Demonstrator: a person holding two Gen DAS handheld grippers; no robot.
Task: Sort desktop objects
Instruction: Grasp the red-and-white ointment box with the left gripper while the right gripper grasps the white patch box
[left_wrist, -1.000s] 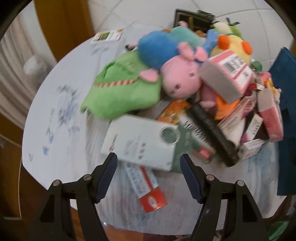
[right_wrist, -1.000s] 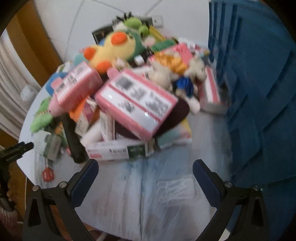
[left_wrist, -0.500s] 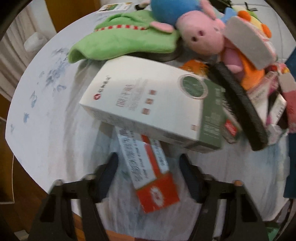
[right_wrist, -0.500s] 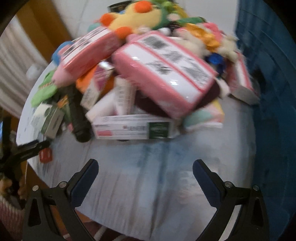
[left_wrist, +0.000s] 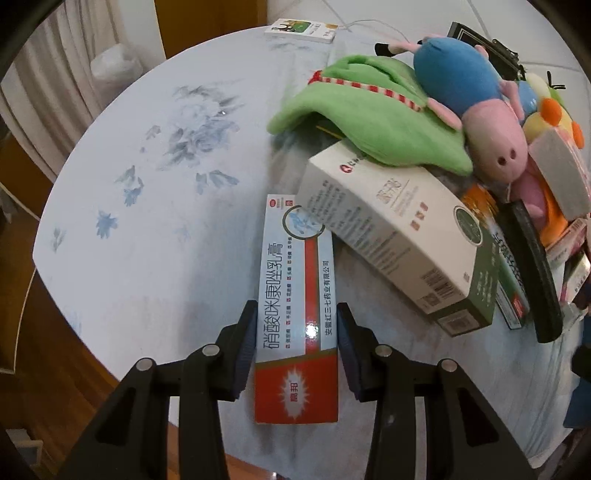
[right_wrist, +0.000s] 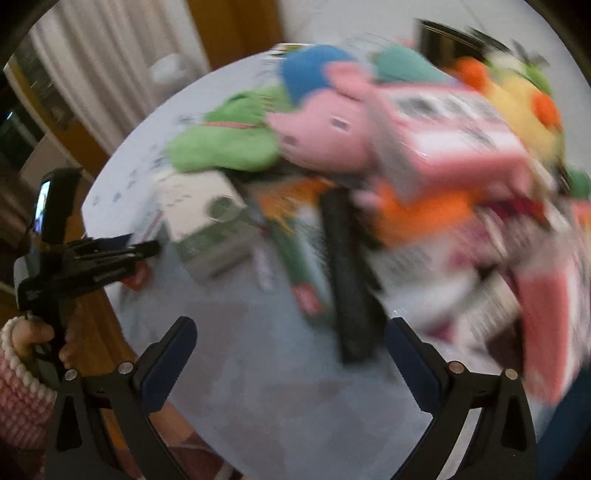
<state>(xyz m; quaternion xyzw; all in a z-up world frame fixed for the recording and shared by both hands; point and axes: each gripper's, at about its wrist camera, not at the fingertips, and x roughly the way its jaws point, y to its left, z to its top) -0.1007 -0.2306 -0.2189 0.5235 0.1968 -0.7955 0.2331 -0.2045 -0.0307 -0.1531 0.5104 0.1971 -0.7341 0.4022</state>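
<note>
A red and white ointment box (left_wrist: 297, 314) lies on the round table (left_wrist: 155, 206), its far end tucked under a bigger white box (left_wrist: 388, 229). My left gripper (left_wrist: 295, 325) has just closed in around it, fingers touching its sides, ready to lift. My right gripper (right_wrist: 290, 354) hangs wide open, empty.

Soft, even indoor light fills both views, with faint shadows. The left wrist view is sharp; a small white glare spot sits on the glossy ointment box (left_wrist: 296, 314) between the claw's fingers. The right wrist view is motion-smeared, worst up and right of its claw. Fisheye bending and dark vignette ring both frames
</note>
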